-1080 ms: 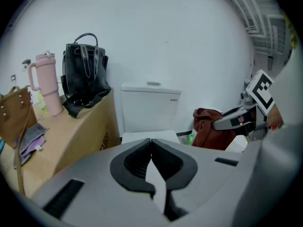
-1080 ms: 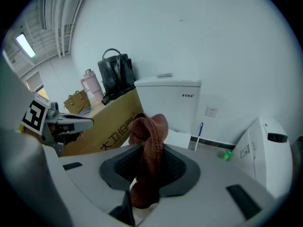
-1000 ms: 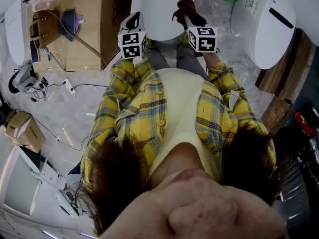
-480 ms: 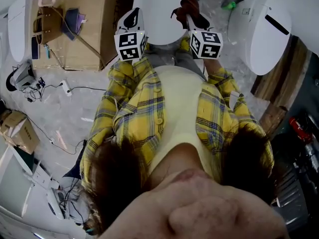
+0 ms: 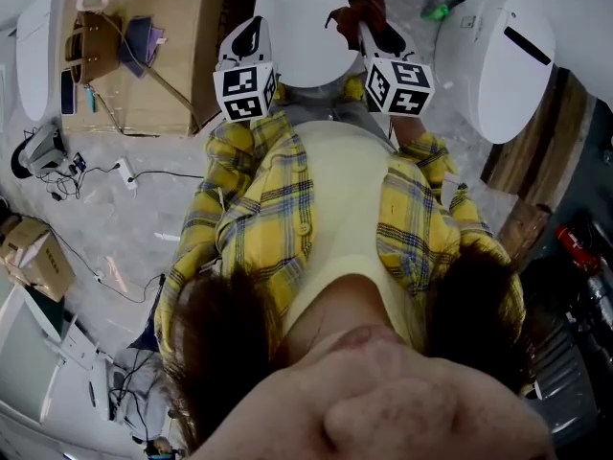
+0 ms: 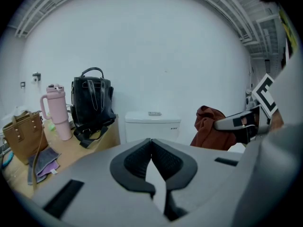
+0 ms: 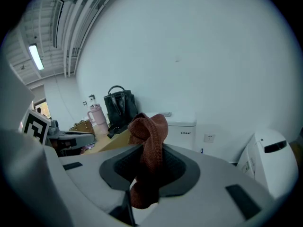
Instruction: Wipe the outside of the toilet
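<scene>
- The right gripper [image 7: 150,168] has its jaws shut tight on a brown cloth [image 7: 150,136].
- The left gripper [image 6: 151,150] has its jaws closed on nothing.
- The toilet [image 5: 299,27] stands just ahead, and wiping seems not started.

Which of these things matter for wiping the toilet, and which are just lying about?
For the job:
toilet
red-brown cloth, clamped in the right gripper

Lying about:
pink tumbler
black bag
brown handbag
</scene>
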`<state>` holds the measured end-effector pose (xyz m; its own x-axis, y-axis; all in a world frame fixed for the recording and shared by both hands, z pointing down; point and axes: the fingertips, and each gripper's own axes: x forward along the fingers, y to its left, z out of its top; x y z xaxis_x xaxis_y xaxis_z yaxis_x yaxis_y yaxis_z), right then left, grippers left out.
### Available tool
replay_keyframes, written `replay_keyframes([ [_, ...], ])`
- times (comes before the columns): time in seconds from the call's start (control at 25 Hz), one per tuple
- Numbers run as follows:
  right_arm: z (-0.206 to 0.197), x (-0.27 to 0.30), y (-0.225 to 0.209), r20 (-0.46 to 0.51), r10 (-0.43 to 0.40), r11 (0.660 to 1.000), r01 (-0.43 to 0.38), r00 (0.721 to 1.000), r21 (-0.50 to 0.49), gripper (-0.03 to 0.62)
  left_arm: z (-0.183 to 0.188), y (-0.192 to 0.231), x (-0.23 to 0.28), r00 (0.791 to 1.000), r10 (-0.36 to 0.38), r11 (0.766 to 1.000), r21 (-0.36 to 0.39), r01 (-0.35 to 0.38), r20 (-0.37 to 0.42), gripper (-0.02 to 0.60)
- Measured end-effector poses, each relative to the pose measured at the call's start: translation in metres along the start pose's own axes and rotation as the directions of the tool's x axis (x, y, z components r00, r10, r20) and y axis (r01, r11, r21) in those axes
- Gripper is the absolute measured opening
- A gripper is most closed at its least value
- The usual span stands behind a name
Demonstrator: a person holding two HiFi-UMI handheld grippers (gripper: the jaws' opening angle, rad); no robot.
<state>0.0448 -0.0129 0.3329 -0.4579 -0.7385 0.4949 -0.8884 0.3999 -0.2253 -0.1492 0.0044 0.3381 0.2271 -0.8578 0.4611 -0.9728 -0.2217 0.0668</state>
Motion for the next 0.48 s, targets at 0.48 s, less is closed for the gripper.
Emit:
replay_keyframes([
  [0.48,0.0088,-0.0057,0.0074,0.038,0.004,1.0,-0.004,0.999,-0.007,0.115,0.0111,-0.0011,-0.0084,0.999,0.01,1.0,-0.004,-0.01,0.042,0.008],
])
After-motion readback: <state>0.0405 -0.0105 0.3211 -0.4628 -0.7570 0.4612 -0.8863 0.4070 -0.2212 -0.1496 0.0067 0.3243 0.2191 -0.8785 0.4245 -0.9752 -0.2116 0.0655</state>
